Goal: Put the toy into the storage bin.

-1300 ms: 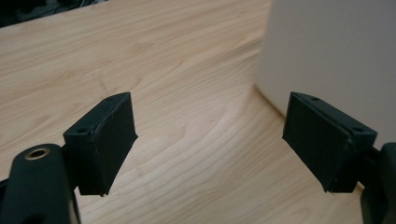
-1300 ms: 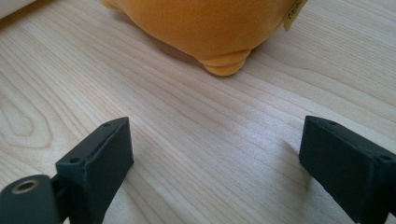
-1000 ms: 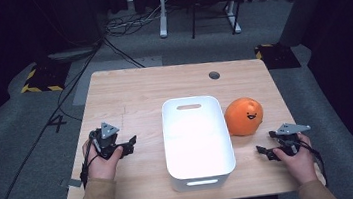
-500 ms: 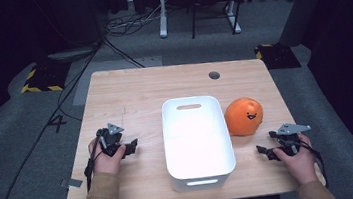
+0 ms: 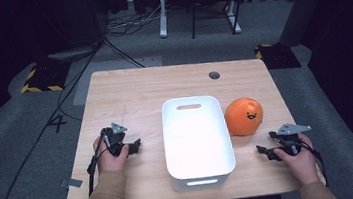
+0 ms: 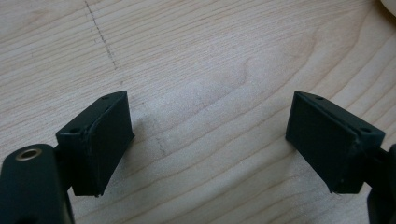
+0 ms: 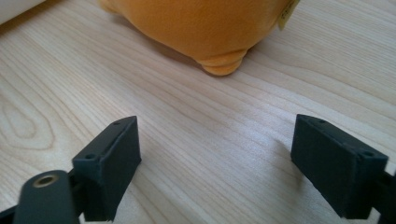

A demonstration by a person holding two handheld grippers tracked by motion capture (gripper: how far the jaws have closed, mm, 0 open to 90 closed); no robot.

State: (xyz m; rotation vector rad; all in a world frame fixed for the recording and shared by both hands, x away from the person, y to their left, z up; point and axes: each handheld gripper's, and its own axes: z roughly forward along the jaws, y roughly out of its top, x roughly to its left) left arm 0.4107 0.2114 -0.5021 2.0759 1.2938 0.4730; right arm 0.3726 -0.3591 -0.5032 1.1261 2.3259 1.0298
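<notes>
The white bin (image 5: 197, 136) sits between the two grippers. The left gripper (image 5: 130, 148), its jaws just opening, is released over bare table (image 5: 138, 91). The right gripper (image 5: 265, 152) gapes empty near the orange plush (image 5: 244, 116) ahead.

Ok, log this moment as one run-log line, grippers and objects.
left gripper: jaws just opened, empty | right gripper: open, empty, near orange plush toy | white bin: empty, mid-table

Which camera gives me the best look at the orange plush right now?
The high view: the whole orange plush shows there, face included, on the table beside the white bin. The right gripper view catches its underside and a foot ahead of open jaws. The left gripper view looks at bare tabletop.
</notes>
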